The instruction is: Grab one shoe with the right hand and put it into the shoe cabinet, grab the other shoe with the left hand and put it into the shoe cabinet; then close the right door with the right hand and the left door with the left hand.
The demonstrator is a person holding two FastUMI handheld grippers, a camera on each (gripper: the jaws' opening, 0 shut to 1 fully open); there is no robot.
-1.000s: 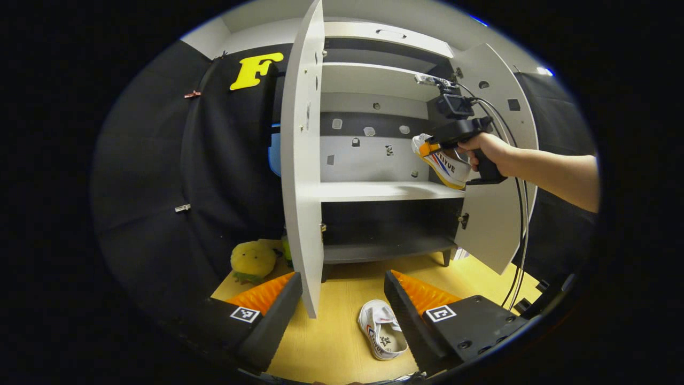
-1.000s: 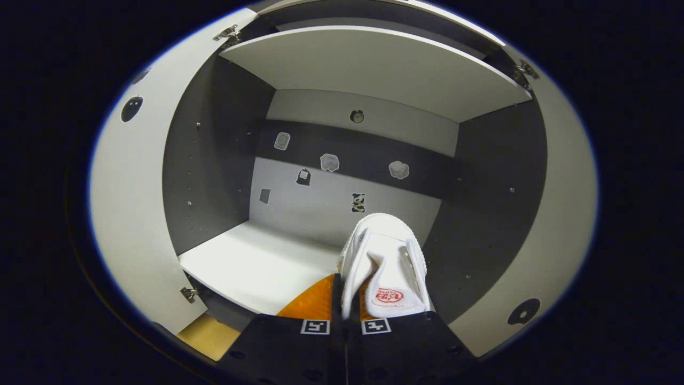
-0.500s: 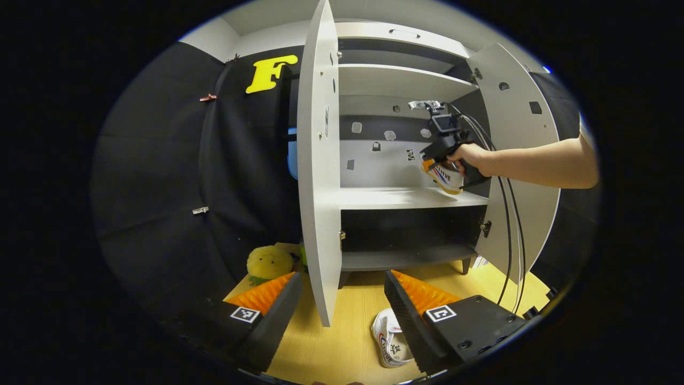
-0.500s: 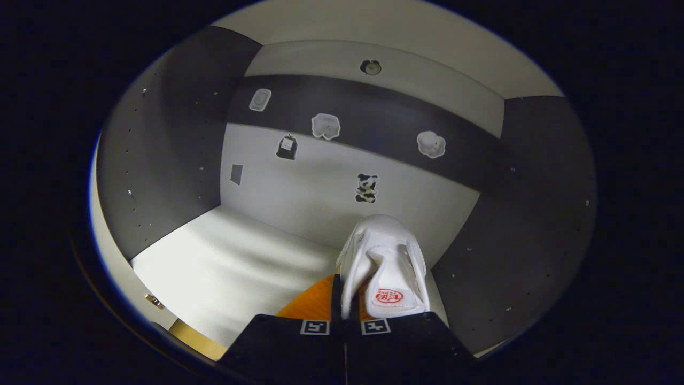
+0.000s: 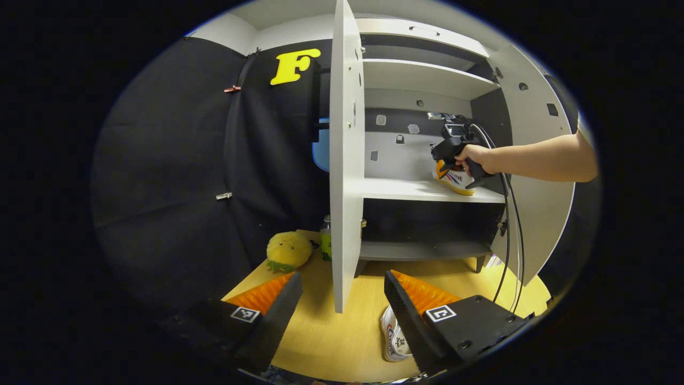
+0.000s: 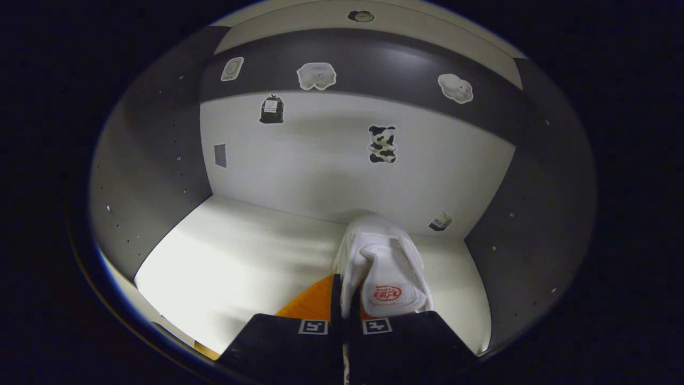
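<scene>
We find the task in its first stage. The right hand-held gripper is clenched on the first shoe, both fingers pressing its heel collar, and it carries the shoe inside the shoe cabinet above the right part of the middle shelf. In the left gripper view the same shoe sits at or just over the shelf edge, held by the person's hand; we cannot tell whether the sole already touches the board. We judge the placement nearly done but the release not yet made. The second shoe lies on the yellow surface in front of the cabinet, just beside the right finger of the left hand-held gripper, which is released with its jaws wide apart and holds nothing. The left door and the right door both stand open. Outstanding, in our judgement: release of the first shoe, pickup and placement of the second, closure of both doors. As to writing: the first shoe bears lettering on its side and a red mark on its tongue, and the second shoe carries small print, all too small or blurred to read with confidence. A yellow plush toy and a small bottle stand left of the cabinet, apart from the work.
</scene>
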